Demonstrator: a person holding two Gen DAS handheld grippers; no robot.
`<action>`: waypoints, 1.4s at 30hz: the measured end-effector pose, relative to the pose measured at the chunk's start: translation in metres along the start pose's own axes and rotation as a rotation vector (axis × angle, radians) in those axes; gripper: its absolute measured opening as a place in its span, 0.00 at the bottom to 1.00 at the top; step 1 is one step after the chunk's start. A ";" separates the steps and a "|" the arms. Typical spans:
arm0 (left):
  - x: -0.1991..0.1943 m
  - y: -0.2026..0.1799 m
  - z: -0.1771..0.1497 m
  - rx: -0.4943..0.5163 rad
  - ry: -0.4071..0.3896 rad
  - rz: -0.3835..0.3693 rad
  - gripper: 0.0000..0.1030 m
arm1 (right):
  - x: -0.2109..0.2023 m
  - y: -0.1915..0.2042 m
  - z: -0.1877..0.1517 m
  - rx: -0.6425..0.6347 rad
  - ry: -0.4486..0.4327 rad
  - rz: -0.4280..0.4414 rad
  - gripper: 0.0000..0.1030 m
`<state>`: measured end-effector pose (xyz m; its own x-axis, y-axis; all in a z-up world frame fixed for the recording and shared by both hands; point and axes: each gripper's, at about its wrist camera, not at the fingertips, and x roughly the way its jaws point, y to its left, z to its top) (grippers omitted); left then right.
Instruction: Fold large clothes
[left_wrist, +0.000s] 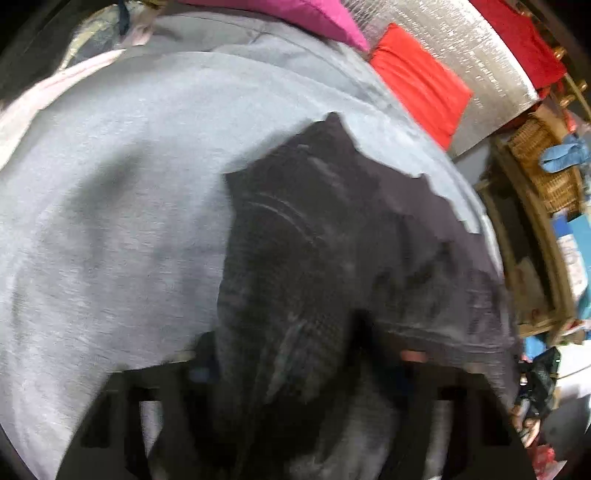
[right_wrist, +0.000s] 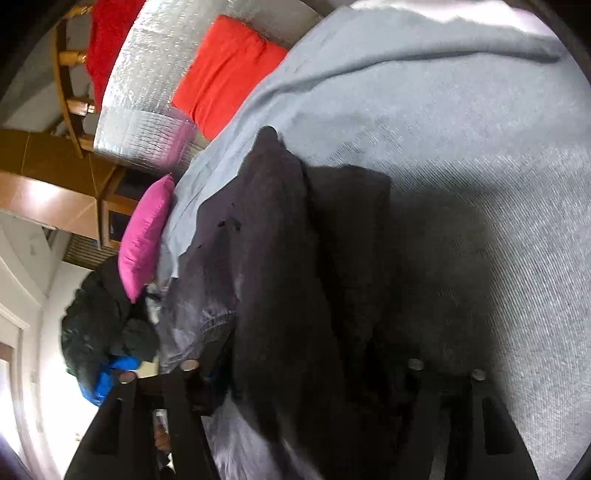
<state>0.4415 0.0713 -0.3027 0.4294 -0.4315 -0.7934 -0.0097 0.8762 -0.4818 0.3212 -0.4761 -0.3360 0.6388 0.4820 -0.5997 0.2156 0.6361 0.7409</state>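
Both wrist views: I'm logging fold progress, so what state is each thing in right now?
dark garment: bunched, partly lifted off the grey sheet.
left gripper: fabric between its fingers; grip unclear.
right gripper: fabric between its fingers; grip unclear.
red cushion: lying flat beyond the sheet.
pink cushion: resting at the sheet's edge.

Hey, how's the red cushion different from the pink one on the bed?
The red cushion is bright orange-red; the pink cushion is magenta. In the right wrist view the red cushion lies against the silver quilted cover, while the pink cushion sits at the edge of the grey sheet, next to a dark green jacket. Both look soft, plain and single-coloured.
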 end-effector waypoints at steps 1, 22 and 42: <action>-0.004 -0.006 -0.001 0.014 -0.025 0.013 0.47 | -0.006 0.008 -0.001 -0.021 -0.027 0.004 0.44; -0.132 -0.019 -0.115 0.036 -0.368 0.127 0.89 | -0.121 0.031 -0.089 -0.048 -0.332 0.070 0.84; -0.046 0.013 -0.115 -0.456 -0.298 -0.086 0.89 | -0.010 -0.010 -0.090 0.344 -0.233 0.197 0.86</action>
<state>0.3174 0.0777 -0.3151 0.6825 -0.3600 -0.6361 -0.3254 0.6297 -0.7054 0.2458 -0.4329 -0.3648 0.8327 0.4002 -0.3826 0.2809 0.2902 0.9148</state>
